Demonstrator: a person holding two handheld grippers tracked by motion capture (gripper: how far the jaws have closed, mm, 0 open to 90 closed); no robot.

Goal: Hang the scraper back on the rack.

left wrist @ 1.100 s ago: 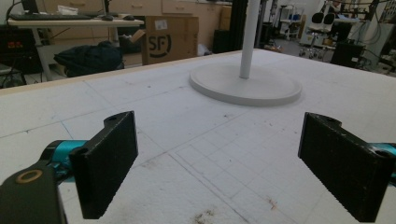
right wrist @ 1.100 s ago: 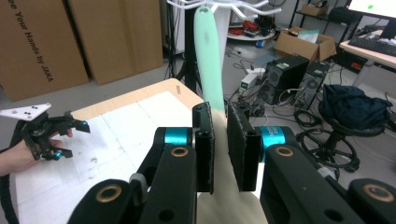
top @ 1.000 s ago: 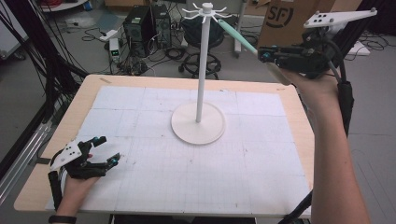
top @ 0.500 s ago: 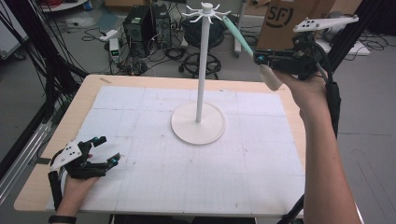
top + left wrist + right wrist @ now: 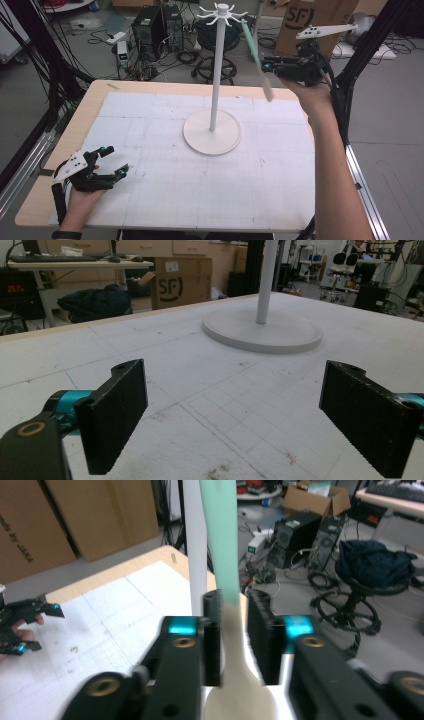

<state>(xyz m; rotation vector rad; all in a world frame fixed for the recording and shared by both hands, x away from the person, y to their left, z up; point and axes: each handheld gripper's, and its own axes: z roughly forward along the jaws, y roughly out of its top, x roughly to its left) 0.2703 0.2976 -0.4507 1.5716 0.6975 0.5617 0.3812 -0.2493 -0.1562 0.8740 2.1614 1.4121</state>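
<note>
Right claw (image 5: 235, 640) loosened around the hung spatula (image 5: 255, 55).
Its jaws had just been opening, leaving the spatula dangling from the stand's (image 5: 214, 90) hook; left claw (image 5: 107, 160) rested open on the desk (image 5: 150, 90).

spatula (image 5: 256, 57): mint-green handle, cream blade | hangs slanted from stand hook (image 5: 239, 18) | blade down

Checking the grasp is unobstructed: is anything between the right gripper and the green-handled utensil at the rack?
Nothing visible. The green-handled utensil already sits between the jaws of the right gripper, which have just been opening; a gap shows on one side. The rack's white pole stands behind it, not between.
</note>
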